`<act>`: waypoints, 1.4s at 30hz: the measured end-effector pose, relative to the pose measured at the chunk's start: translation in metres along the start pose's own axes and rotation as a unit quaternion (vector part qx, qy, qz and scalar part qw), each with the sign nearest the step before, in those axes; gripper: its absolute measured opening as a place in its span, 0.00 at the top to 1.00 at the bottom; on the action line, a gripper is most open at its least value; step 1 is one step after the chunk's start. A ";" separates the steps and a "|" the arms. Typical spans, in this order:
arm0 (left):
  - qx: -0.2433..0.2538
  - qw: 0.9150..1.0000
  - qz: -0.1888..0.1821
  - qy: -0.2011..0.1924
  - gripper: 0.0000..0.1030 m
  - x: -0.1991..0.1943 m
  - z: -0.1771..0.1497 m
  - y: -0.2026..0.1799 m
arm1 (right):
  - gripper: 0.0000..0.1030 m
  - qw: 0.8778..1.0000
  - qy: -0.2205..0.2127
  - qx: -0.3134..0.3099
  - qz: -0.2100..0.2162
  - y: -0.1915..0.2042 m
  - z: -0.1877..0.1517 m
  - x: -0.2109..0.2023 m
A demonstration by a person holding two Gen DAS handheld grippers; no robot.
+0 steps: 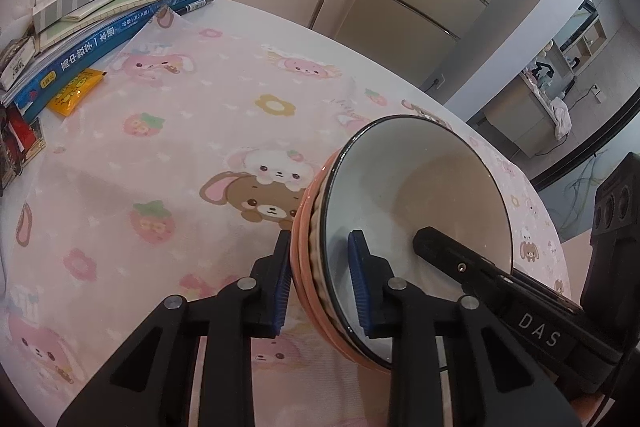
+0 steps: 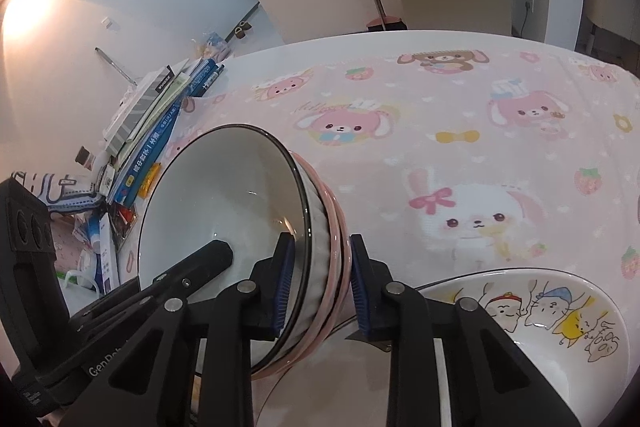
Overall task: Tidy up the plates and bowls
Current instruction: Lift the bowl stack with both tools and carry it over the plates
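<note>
Both tongs [image 1: 322, 283] [image 2: 320, 285] clamp the stacked bowls' [image 1: 416, 195] rims

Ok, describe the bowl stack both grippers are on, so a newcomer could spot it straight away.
On the round table's pink cartoon-animal cloth, look at the near edge, beside the white plate with cartoon cats. There a nested bowl stack sits tilted: a white bowl with a thin dark rim inside pink bowls. It is the only crockery clamped at its rim by the left gripper and right gripper.

left gripper [image 1: 322, 281] clamps the nested bowls [image 1: 404, 211] rim.
</note>
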State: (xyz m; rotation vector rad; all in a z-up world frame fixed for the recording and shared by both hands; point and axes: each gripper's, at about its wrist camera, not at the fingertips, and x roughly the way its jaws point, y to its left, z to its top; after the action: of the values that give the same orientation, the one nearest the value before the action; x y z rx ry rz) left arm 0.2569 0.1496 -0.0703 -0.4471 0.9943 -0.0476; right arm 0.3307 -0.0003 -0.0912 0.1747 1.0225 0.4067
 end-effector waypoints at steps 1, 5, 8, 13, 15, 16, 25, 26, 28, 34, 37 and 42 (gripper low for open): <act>-0.003 1.000 0.000 0.001 0.76 -0.001 0.000 0.000 | 0.72 1.000 0.002 0.004 0.002 0.000 0.000 0.000; -0.006 1.000 0.002 0.000 0.77 -0.005 0.000 0.001 | 0.72 1.000 0.009 0.011 0.006 0.001 -0.001 -0.002; -0.005 1.000 0.000 -0.010 0.77 -0.012 0.001 0.000 | 0.72 1.000 0.008 0.014 0.009 0.002 0.000 -0.006; -0.012 1.000 -0.015 -0.020 0.77 -0.023 0.003 0.000 | 0.72 0.999 0.006 0.029 0.025 0.001 0.002 -0.018; -0.016 0.999 -0.020 -0.023 0.77 -0.027 0.003 0.000 | 0.72 0.999 0.005 0.036 0.030 0.001 0.003 -0.022; -0.016 0.999 -0.021 -0.026 0.77 -0.029 0.004 0.000 | 0.72 0.999 0.004 0.037 0.031 0.002 0.003 -0.024; -0.018 0.998 -0.032 -0.041 0.76 -0.045 0.006 -0.002 | 0.72 0.997 0.026 0.059 0.050 0.003 0.003 -0.034; -0.018 0.998 -0.033 -0.042 0.76 -0.047 0.006 -0.002 | 0.72 0.996 0.026 0.061 0.051 0.002 0.003 -0.035; -0.012 0.998 -0.029 -0.048 0.76 -0.052 0.007 -0.006 | 0.72 0.996 0.022 0.064 0.053 0.003 0.003 -0.040; -0.007 0.997 -0.042 -0.068 0.76 -0.066 0.007 -0.012 | 0.71 0.996 0.016 0.065 0.055 0.006 0.003 -0.055; -0.014 0.996 -0.059 -0.068 0.76 -0.070 0.008 -0.013 | 0.71 0.996 0.014 0.067 0.052 0.005 0.004 -0.064; 0.007 0.995 -0.073 -0.071 0.76 -0.077 0.001 -0.032 | 0.71 0.997 0.016 0.070 0.023 0.002 0.002 -0.091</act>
State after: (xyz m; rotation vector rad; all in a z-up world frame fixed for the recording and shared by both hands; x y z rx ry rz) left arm 0.2202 0.1397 0.0039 -0.5020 0.8205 -0.1524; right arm 0.2903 -0.0357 -0.0175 0.3182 1.0811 0.3802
